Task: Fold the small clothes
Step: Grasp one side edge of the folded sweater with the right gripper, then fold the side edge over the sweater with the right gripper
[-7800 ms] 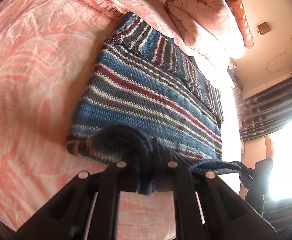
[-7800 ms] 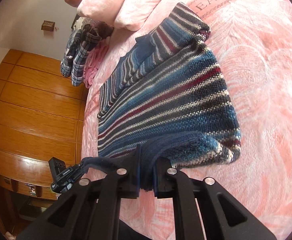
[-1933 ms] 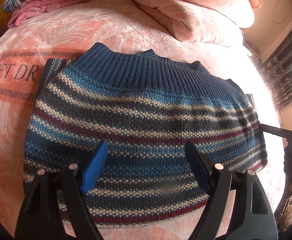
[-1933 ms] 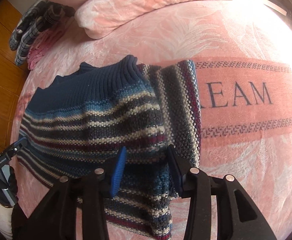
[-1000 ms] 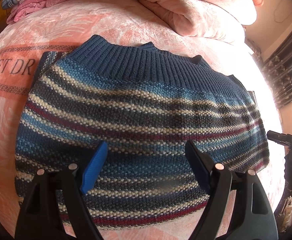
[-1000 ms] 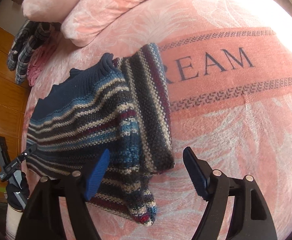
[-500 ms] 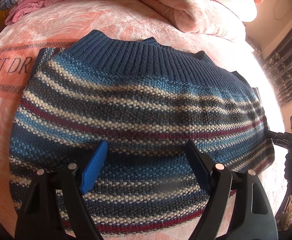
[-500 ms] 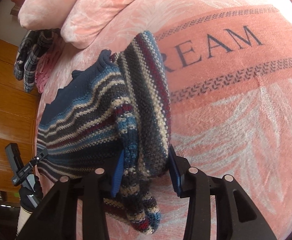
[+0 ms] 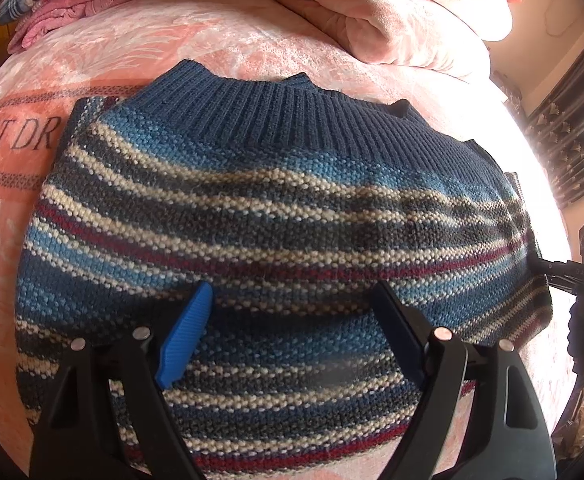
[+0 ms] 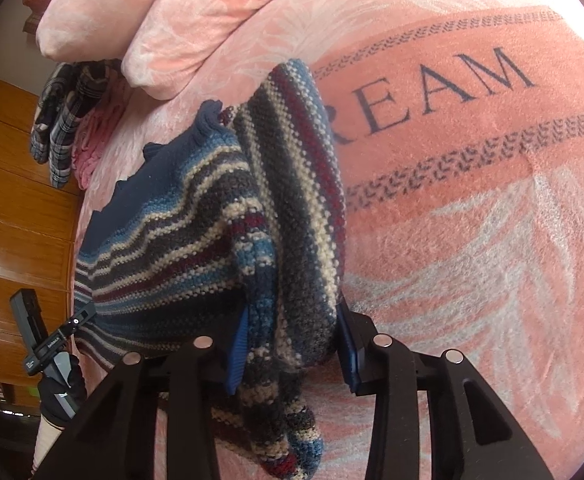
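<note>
Sweater (image 9: 275, 240), a striped knit, lies folded on the pink bed (image 9: 219, 40), ribbed hem toward twelve o'clock. A second ago the right claw (image 10: 292, 344) stood wide apart beside the sweater's edge; now it is clamped on that bunched edge at the fold's end. The left claw (image 9: 292, 320), still spread wide, hovers over the middle and grips nothing. Judging by this, another fold across the sweater is beginning.

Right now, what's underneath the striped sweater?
The striped sweater lies on a pink blanket printed with dark lettering. The sweater hides the middle of that lettering, and anything else beneath it cannot be seen.
</note>
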`<state>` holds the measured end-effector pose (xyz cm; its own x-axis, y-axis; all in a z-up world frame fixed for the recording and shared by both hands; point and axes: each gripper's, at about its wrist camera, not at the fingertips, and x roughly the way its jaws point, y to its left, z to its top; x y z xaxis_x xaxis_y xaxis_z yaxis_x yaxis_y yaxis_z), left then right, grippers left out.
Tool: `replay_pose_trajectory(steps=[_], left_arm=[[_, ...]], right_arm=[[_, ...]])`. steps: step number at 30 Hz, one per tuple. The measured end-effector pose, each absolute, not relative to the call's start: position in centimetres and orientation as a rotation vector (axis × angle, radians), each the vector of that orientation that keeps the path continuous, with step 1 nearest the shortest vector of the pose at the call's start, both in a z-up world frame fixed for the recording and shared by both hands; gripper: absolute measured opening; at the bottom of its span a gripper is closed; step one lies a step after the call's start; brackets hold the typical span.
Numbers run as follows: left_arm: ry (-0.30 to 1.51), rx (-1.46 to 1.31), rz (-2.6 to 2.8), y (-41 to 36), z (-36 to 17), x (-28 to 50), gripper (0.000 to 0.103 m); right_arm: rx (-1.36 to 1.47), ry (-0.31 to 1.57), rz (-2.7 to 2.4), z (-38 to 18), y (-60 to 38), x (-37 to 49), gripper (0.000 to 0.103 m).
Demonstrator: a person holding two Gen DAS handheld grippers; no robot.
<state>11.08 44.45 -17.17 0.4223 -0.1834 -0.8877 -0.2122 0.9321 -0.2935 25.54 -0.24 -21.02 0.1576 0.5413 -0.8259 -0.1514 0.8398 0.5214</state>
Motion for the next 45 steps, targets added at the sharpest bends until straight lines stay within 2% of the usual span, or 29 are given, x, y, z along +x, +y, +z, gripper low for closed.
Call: replay_pose_trajectory(steps=[8,14,22,26,28,31,39,42,45], left_arm=[[1.134,-0.413,0.007,44.8,-17.3,11.0,0.082],[1.113,-0.492,-0.038,45.7,-16.2,10.3,0.082],[1.074,-0.606,-0.104,47.0,-15.0,8.2,0.082],[1.059,-0.619,-0.11,47.4,-14.5,7.5,0.082],[1.056,-0.625,-0.108,47.7,-14.4,7.2,0.082],[1.052,-0.635,-0.108,48.2,-14.3,6.9,0.082],[1.041,-0.68,-0.143,47.8,-13.9,6.9,0.082],[1.038,-0.723,-0.177,47.2,-13.6,7.3,0.082],[1.039,-0.747,-0.214,45.9,-13.3,8.2,0.082]], right_arm=[[0.309,1.341,0.462,-20.3,0.6,25.5,0.036],[0.484,1.28,0.615,-16.4,1.3,25.0,0.033],[0.341,1.22,0.855,-10.3,12.5,22.5,0.033],[0.179,1.251,0.869,-10.9,18.4,21.1,0.031],[0.109,1.285,0.857,-12.4,20.4,20.5,0.027],[0.007,1.342,0.818,-15.0,22.6,19.9,0.027],[0.048,1.368,0.852,-16.9,22.2,19.6,0.04],[0.087,1.336,0.881,-15.1,20.8,19.5,0.041],[0.139,1.276,0.912,-12.4,18.7,19.1,0.05]])
